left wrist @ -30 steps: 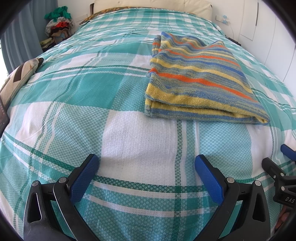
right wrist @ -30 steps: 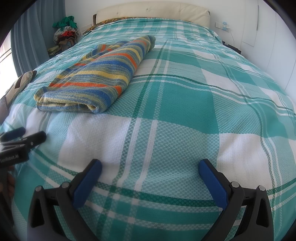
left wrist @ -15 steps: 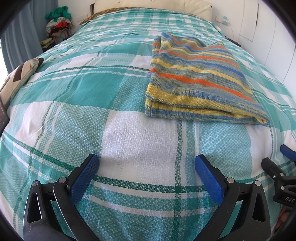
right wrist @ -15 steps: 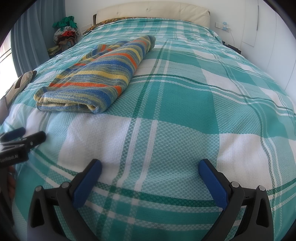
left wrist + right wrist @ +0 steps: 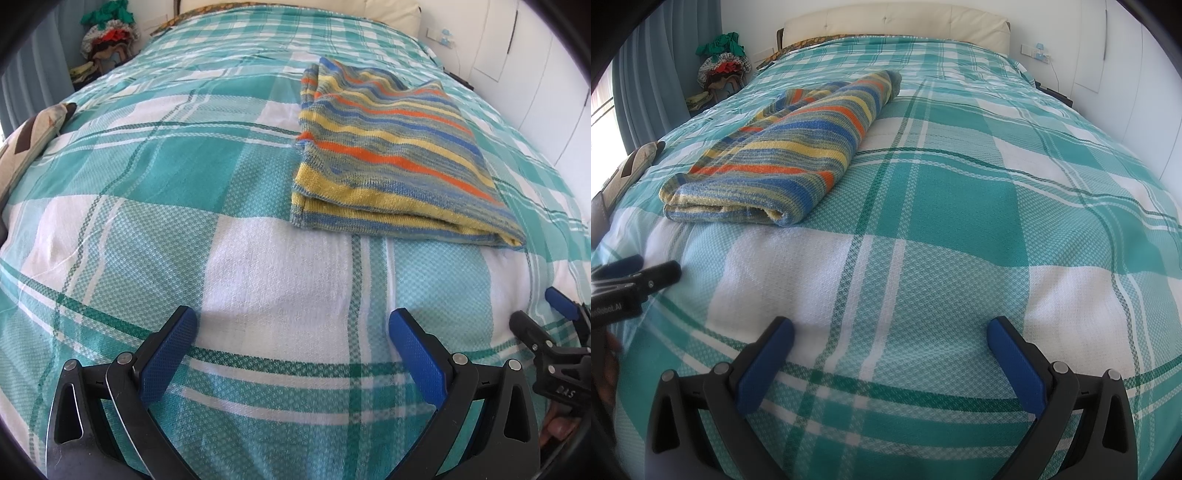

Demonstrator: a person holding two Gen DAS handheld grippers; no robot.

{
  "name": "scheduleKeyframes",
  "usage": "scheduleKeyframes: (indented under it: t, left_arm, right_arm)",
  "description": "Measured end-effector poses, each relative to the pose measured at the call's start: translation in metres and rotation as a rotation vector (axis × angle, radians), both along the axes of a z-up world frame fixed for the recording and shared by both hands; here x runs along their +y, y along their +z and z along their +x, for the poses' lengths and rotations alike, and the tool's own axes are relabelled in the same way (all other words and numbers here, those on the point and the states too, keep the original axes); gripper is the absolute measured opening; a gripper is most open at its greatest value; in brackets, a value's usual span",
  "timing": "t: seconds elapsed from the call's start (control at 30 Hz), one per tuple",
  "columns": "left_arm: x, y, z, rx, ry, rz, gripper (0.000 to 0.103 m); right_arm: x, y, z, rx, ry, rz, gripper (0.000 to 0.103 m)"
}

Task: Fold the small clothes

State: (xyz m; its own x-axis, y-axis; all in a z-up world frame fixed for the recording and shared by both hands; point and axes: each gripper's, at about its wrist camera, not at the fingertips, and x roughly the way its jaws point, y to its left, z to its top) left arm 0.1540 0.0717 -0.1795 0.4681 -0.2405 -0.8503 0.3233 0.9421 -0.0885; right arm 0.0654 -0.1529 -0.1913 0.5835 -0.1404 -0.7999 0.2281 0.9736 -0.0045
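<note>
Nothing moved; folded garment (image 5: 391,158) lies flat.

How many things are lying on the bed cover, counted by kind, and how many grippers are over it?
Folded striped cloth: 1
Patterned cushion at the bed's edge: 1
Grippers, both open and holding nothing: 2 (left gripper, right gripper)
Total: 4, all on or over the checked bed cover.
</note>
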Motion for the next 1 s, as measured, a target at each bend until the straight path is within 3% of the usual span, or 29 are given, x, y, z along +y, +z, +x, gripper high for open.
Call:
scheduleKeyframes:
  t: [0.07,0.17,0.23,0.33,0.43,0.5,0.57,0.63,0.67,0.73,0.83,1.0]
  left_arm:
    - [0.014,0.014,0.002,0.046,-0.012,-0.051,0.100]
    - [0.039,0.045,0.018,0.043,0.004,-0.243,0.100]
    - [0.037,0.062,0.040,0.041,-0.035,-0.332,0.100]
    - [0.004,0.070,0.084,0.033,-0.134,-0.311,0.100]
    - [-0.025,0.043,0.132,0.071,-0.134,-0.193,0.095]
    - [-0.029,0.017,0.158,0.167,-0.076,-0.168,0.081]
    - [-0.031,0.009,0.167,0.188,-0.051,-0.219,0.085]
    - [-0.042,0.008,0.171,0.204,-0.093,-0.252,0.084]
    - [-0.049,0.006,0.173,0.223,-0.109,-0.258,0.078]
    - [-0.062,0.001,0.174,0.246,-0.117,-0.245,0.023]
    - [-0.063,0.007,0.178,0.265,-0.055,-0.280,0.015]
    - [-0.069,0.061,0.168,0.129,-0.102,-0.290,0.014]
  right_arm:
    - [-0.002,0.003,0.000,0.010,0.009,0.023,0.103]
    - [-0.013,0.016,0.001,0.028,0.051,0.110,0.102]
    - [-0.027,0.032,0.003,-0.028,0.052,0.178,0.102]
    - [-0.050,0.058,0.032,-0.123,0.046,0.299,0.102]
    - [-0.070,0.067,0.090,-0.143,0.050,0.469,0.096]
    - [-0.079,0.055,0.131,-0.098,0.046,0.567,0.083]
    - [-0.085,0.034,0.164,-0.043,0.020,0.637,0.075]
    - [-0.085,0.009,0.188,0.007,-0.003,0.704,0.071]
    - [-0.083,0.002,0.194,-0.007,-0.013,0.722,0.068]
    - [-0.073,-0.002,0.204,-0.050,0.014,0.766,0.041]
    - [-0.060,-0.001,0.214,-0.029,-0.019,0.703,0.029]
    - [-0.040,0.056,0.215,-0.118,0.076,0.566,0.025]
